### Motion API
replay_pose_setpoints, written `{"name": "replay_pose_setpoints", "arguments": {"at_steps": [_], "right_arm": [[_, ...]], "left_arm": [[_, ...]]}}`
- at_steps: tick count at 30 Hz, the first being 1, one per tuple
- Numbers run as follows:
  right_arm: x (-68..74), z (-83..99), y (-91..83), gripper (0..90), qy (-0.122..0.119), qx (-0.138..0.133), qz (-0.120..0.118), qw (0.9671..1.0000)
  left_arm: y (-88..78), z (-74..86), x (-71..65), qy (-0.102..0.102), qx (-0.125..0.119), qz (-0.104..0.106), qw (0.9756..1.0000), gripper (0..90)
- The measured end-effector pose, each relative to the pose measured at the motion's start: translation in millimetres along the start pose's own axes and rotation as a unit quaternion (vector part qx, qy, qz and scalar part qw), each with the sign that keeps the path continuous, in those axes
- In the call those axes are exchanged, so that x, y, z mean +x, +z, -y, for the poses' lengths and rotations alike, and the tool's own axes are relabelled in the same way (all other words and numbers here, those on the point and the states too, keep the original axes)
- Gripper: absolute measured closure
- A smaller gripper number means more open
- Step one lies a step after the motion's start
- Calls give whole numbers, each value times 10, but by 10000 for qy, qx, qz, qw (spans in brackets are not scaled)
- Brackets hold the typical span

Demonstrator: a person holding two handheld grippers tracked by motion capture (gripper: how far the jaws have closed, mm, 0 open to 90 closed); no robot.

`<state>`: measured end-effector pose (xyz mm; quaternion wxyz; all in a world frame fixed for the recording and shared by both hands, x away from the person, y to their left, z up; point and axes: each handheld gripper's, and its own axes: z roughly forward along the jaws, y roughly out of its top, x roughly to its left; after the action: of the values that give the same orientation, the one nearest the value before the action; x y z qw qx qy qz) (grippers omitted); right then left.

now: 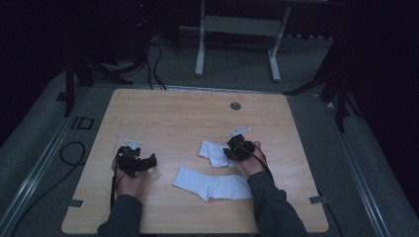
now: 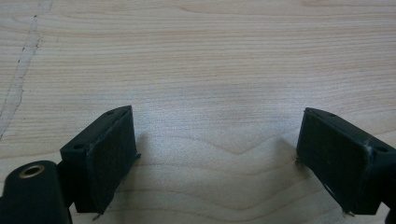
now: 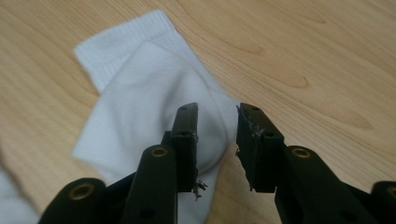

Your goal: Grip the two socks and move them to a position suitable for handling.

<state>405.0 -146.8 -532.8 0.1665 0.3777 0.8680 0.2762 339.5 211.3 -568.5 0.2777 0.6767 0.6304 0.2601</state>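
High view: The wooden worktop carries two white socks. The folded sock lies right of centre. The flat sock lies nearer the person, stretched left to right, its right end close to the person's right sleeve. The two socks lie near each other; whether they touch cannot be told from this view. The right gripper sits at the right edge of the folded sock, held in the right hand. The left gripper rests over bare wood at the left of the worktop, well apart from both socks, held in the left hand. A round grommet is set in the far part of the worktop. A white frame stands on the floor beyond it.

Left gripper view: The left gripper shows its jaws spread wide. Nothing but bare worktop lies between and ahead of them. A faint scratch line runs along the wood at the left.

Right gripper view: The right gripper shows its jaws at a narrow gap. The jaws grip nothing. The folded sock lies under and ahead of the left-hand jaw, ribbed cuff farthest from the camera. The right-hand jaw stands over bare worktop. A corner of the flat sock shows at the lower left edge.
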Motion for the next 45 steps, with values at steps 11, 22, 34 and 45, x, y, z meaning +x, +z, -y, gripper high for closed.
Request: {"name": "replay_pose_setpoints", "arguments": {"at_steps": [11, 22, 34, 45], "right_arm": [[122, -9, 100, 742, -411, 106, -372, 9984], [264, -53, -85, 885, -605, -134, -558, 9965], [178, -59, -285, 885, -351, -409, -654, 9964], [124, 41, -159, 882, -272, -166, -564, 9979]], "left_arm": [[1, 1, -1, -3, -8, -1, 10000, 117], [1, 1, 0, -3, -8, 0, 10000, 117], [2, 1, 0, -2, -9, 0, 10000, 118], [1, 1, -1, -3, -9, -1, 10000, 117]]}}
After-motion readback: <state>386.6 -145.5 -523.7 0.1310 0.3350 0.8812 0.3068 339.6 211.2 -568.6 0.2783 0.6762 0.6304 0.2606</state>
